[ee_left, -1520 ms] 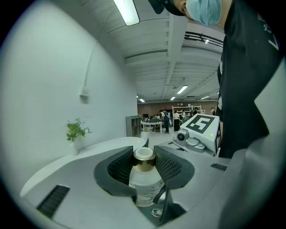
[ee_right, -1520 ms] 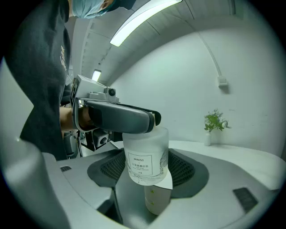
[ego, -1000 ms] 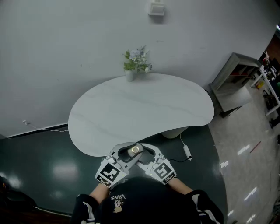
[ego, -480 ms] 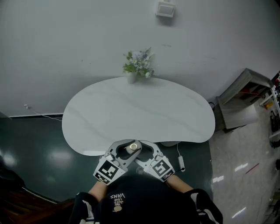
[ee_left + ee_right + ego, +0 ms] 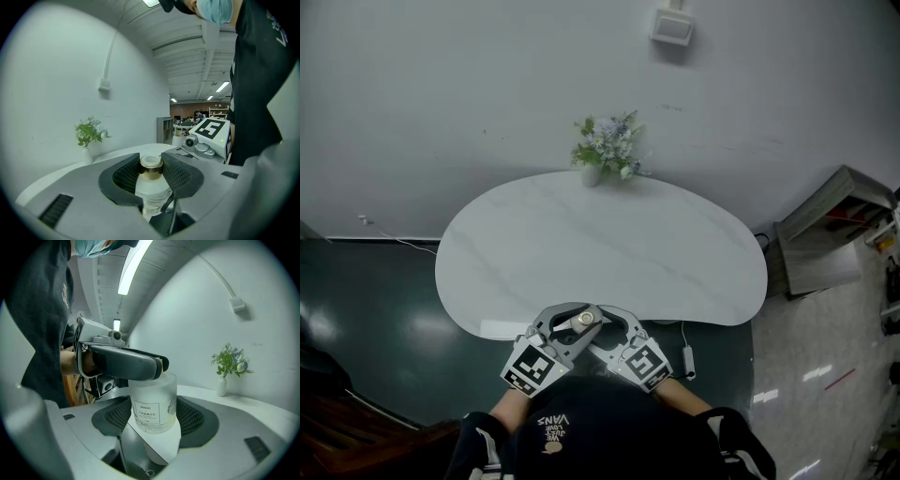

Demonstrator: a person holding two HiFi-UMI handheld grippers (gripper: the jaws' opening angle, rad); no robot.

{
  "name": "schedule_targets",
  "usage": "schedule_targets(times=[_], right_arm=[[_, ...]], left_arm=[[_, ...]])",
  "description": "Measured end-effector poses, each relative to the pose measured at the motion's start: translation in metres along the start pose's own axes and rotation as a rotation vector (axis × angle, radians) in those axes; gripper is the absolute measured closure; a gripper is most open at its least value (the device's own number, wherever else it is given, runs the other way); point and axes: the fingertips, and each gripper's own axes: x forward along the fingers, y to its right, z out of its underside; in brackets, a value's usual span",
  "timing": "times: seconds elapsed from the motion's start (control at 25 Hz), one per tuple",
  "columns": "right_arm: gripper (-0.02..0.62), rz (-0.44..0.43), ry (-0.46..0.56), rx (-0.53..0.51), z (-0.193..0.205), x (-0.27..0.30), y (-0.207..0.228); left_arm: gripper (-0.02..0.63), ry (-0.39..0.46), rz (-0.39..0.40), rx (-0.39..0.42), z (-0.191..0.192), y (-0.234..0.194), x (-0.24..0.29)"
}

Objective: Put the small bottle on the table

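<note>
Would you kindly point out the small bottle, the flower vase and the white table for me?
small bottle (image 5: 153, 401), right gripper view, frosted body
flower vase (image 5: 592, 176), head view, white vase base
white table (image 5: 600, 248), head view, bare top

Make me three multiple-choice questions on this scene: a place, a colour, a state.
1. Where is the flower vase? A: far edge of the table. B: the table's middle. C: the table's near edge.
2. The small bottle's collar colour? A: red. B: gold. C: blue.
3. The small bottle is: A: lying on the table. B: standing beside the vase. C: held by grippers.
A, it stands by the wall; B, gold ring below the cap; C, left gripper and right gripper both clamp it.
</note>
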Motion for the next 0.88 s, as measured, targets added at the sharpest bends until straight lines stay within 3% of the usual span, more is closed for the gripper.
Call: schedule_targets(times=[0.88], right_arm=[[0.330,0.065,0.007,0.030,-0.032,0.101,0.084]], left_arm=[[0.446,-0.006,0.070,0.035,-0.001,-0.130,0.023]])
